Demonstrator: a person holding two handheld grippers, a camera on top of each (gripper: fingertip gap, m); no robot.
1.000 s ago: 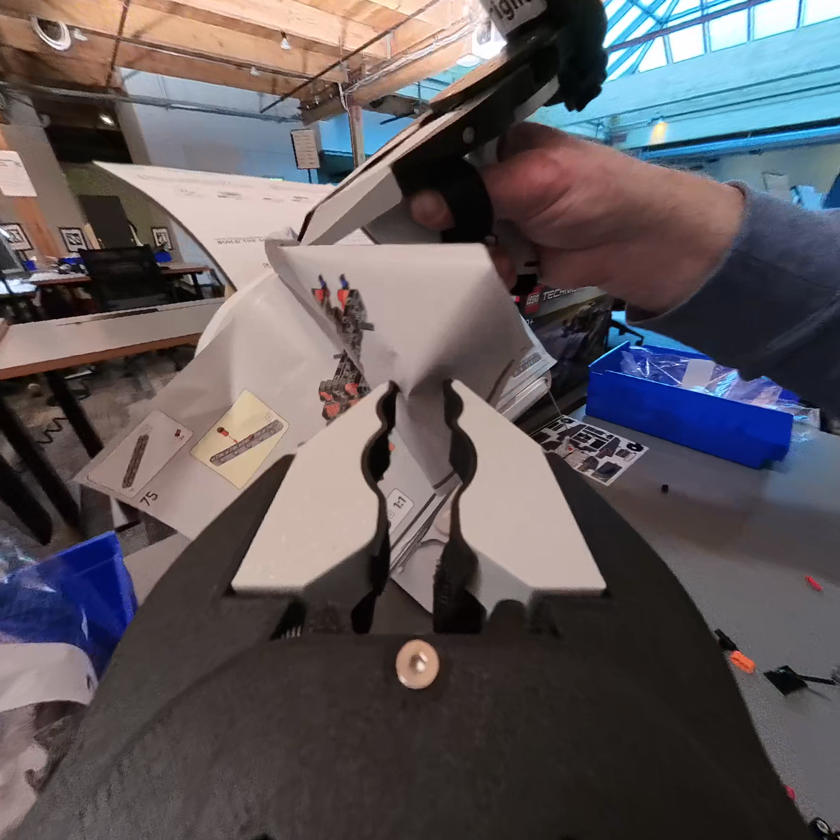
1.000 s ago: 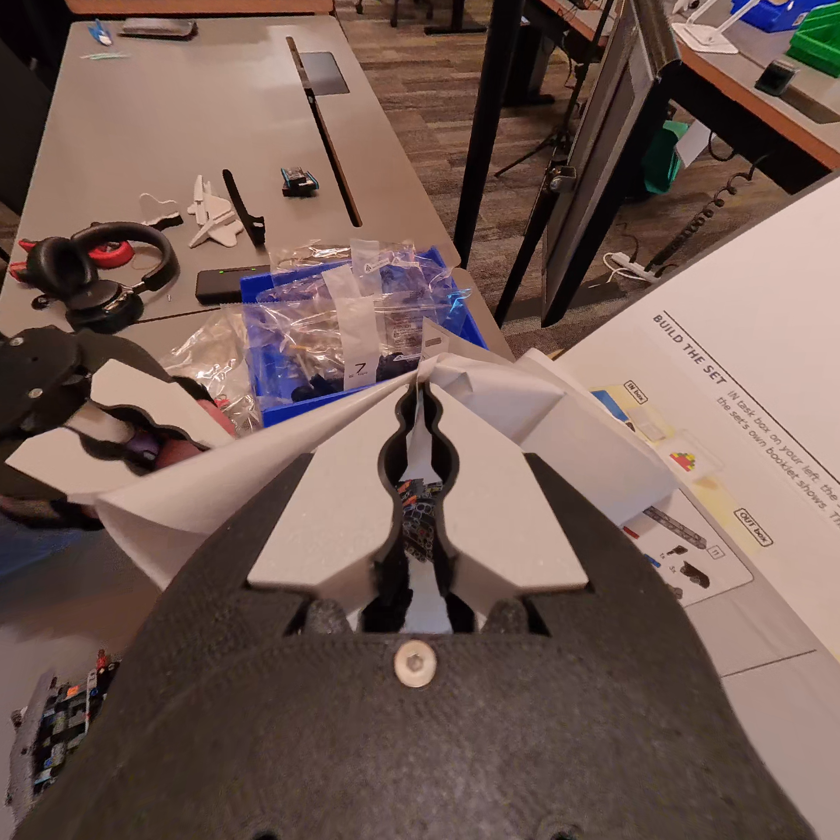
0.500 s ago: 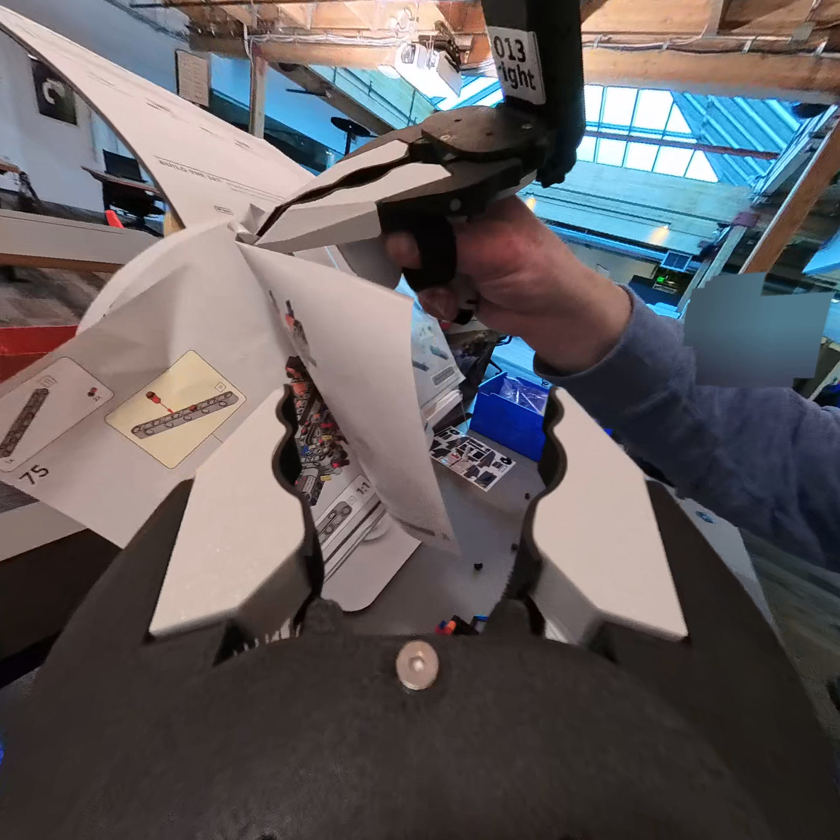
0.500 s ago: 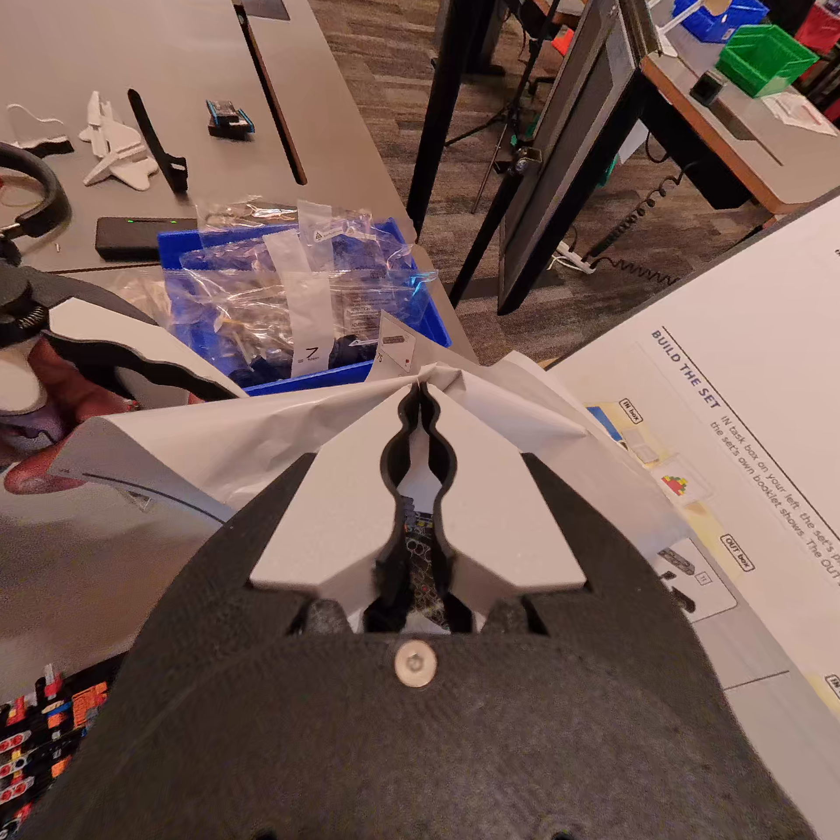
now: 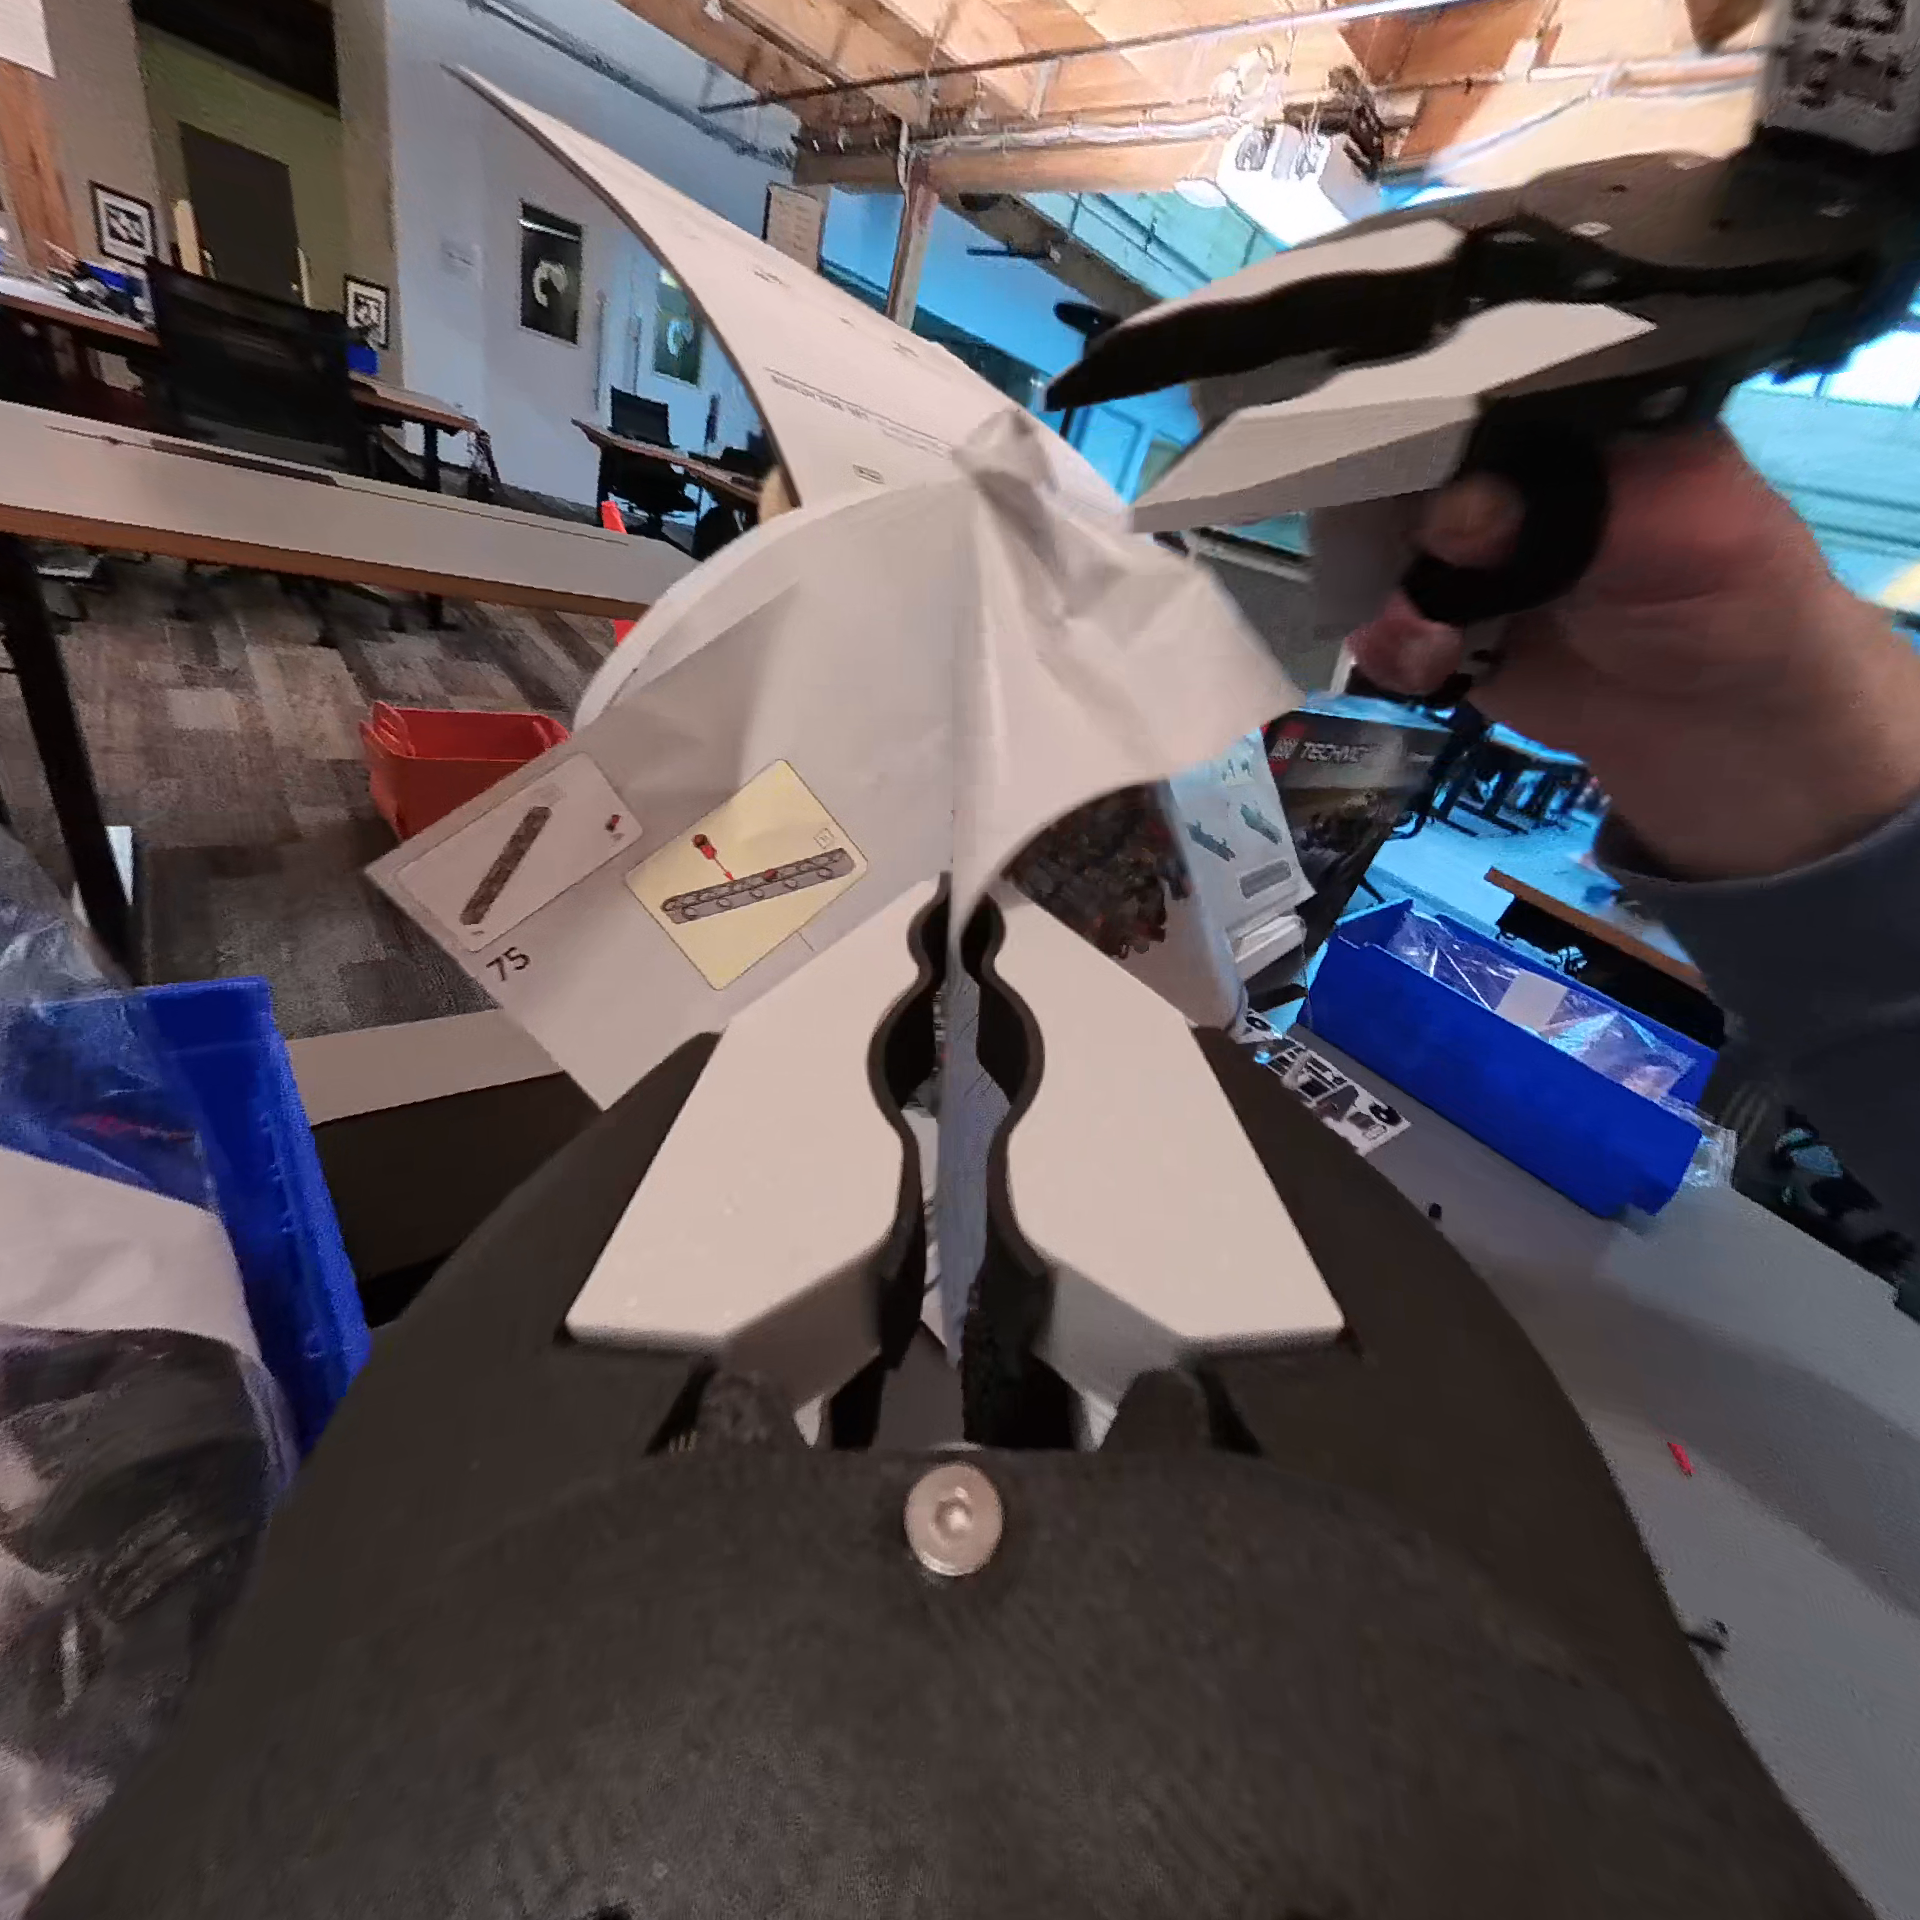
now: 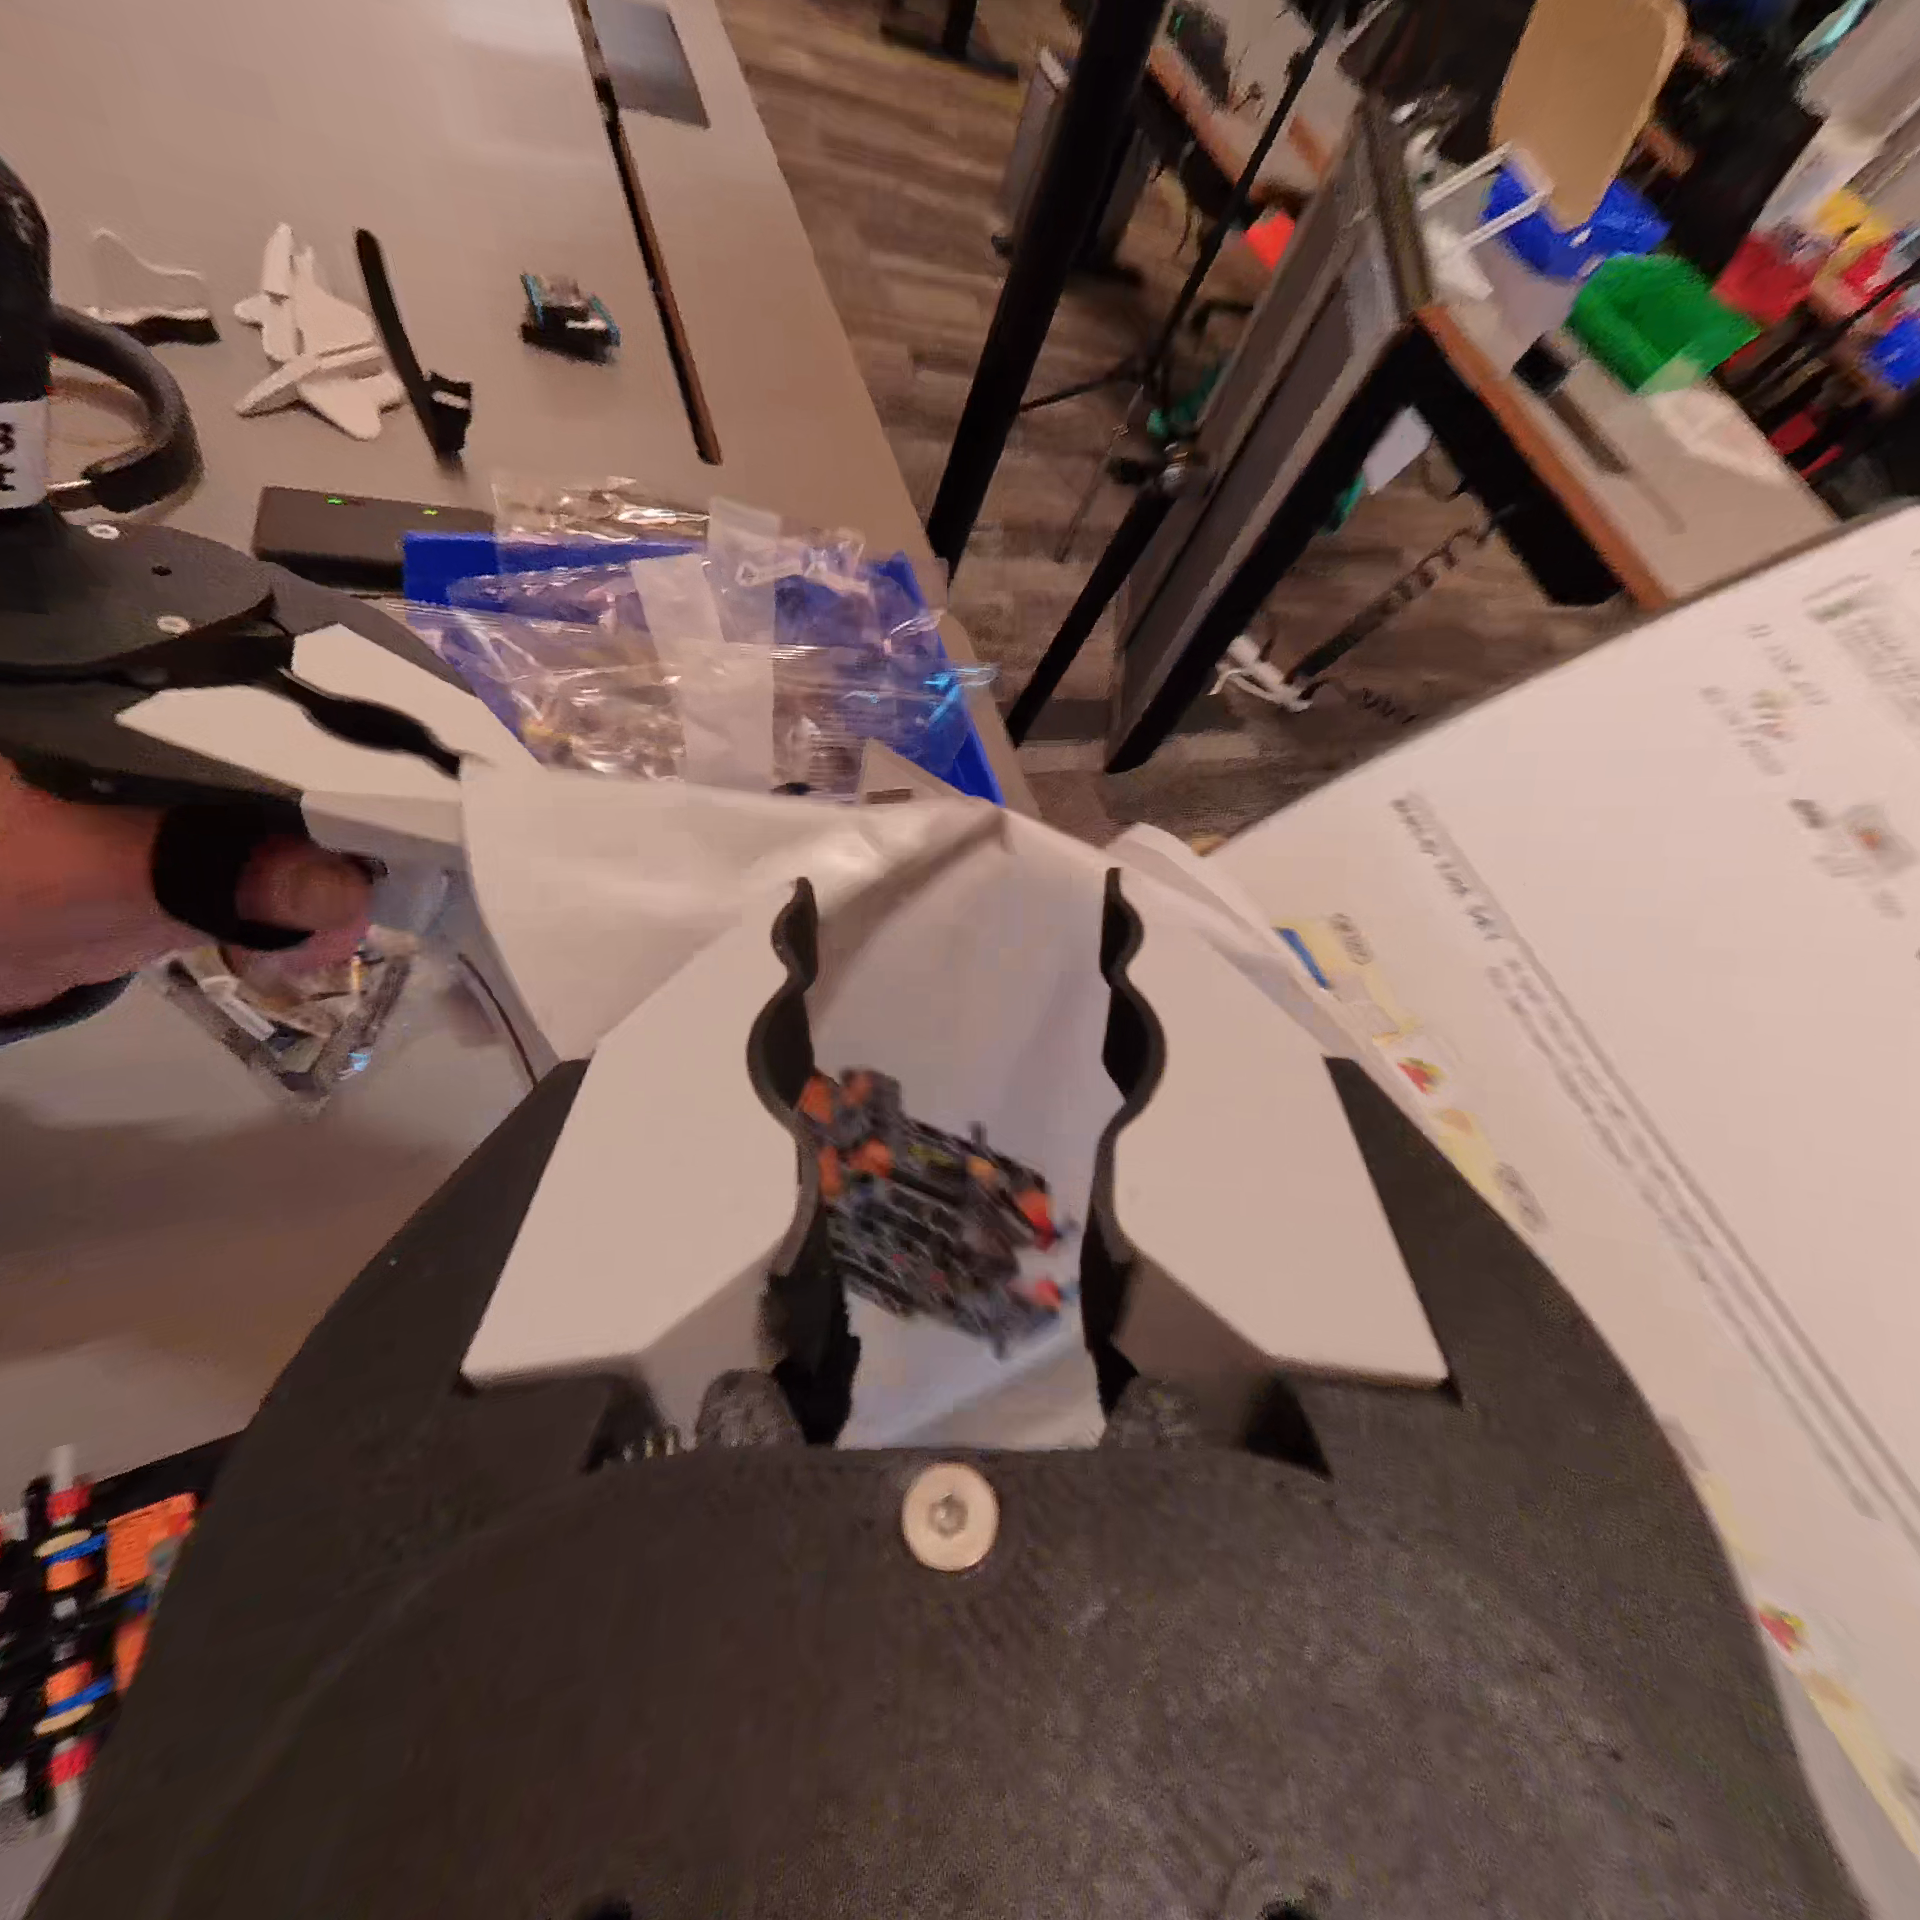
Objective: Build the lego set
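Observation:
The instruction booklet's white page [image 5: 914,665] is lifted and creased to a peak. My left gripper [image 5: 961,904] is shut on the lower edge of this page. My right gripper [image 5: 1091,452] shows at the upper right of the left wrist view, open, just right of the creased peak. In the right wrist view my right gripper [image 6: 956,888] is open, with the page [image 6: 644,883] and its printed model picture showing between the fingers. The left gripper [image 6: 457,764] pinches the page's left edge. A partly built lego model [image 6: 73,1590] lies at the bottom left.
A blue bin [image 6: 956,769] of clear bags stands behind the page, and another blue bin [image 5: 1486,1091] is at the right. A large white printed sheet [image 6: 1558,935] lies to the right. A sticker sheet [image 5: 1320,1091], the lego box [image 5: 1351,769] and a red bin [image 5: 447,758] are nearby.
My left gripper opened half a second ago and has shut again on the page. My right gripper, which was shut on the page's crease, has opened and let it go.

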